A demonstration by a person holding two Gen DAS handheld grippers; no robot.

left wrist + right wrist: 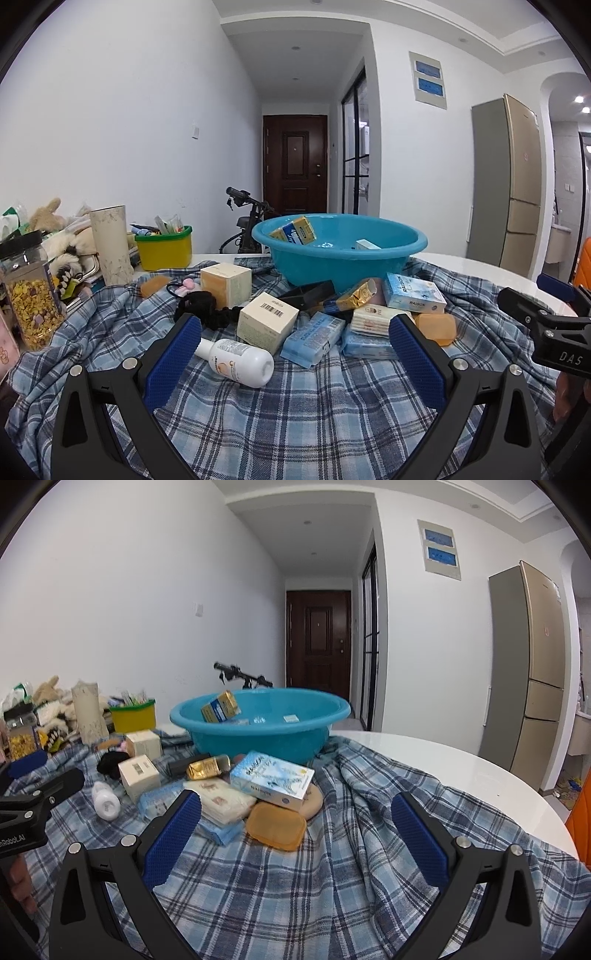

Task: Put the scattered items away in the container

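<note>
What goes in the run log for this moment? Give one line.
left gripper: open, empty | right gripper: open, empty | blue basin: holds two boxes | white bottle: on plaid cloth, nearest left gripper

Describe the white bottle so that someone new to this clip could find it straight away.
Start at the blue basin on the plaid cloth and come toward the camera past the heap of boxes. The white bottle lies on its side at the heap's near left edge, against a cream barcode box. It is the only round, cylindrical item there.
</note>
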